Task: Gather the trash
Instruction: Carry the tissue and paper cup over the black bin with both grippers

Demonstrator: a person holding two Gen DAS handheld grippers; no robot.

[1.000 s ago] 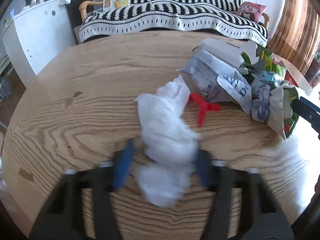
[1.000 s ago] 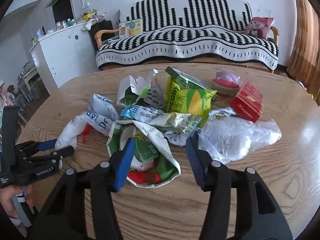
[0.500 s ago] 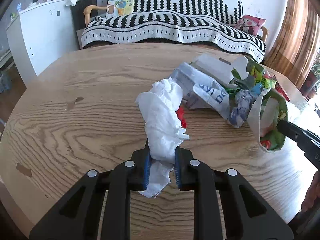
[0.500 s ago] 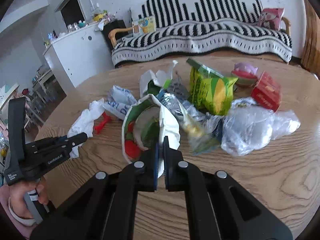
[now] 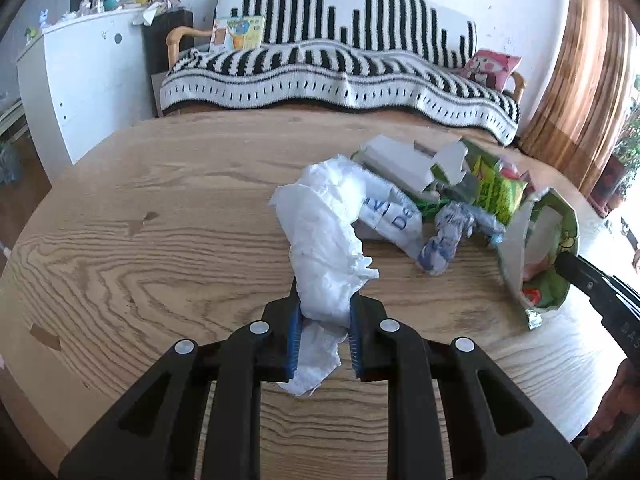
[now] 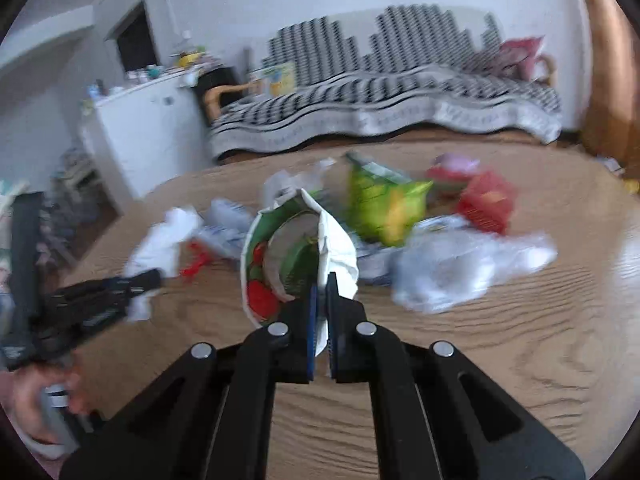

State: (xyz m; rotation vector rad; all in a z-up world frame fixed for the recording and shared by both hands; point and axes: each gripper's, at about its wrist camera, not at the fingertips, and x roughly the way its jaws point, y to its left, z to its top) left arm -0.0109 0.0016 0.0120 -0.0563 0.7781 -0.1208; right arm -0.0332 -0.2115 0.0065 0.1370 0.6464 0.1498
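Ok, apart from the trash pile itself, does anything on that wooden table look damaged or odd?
Yes. The round wooden table has small chipped patches in its veneer: one dark chip left of the crumpled white tissue, another near the left edge. Otherwise only wrappers lie scattered; nothing looks spilled.

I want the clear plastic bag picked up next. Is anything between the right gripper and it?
Yes: the right gripper is shut on a green-and-white wrapper, so it is occupied. The clear plastic bag lies to its right on the table, with nothing on top.

Crumpled white tissue (image 5: 326, 240) pinched; green wrapper (image 6: 298, 256) lifted.
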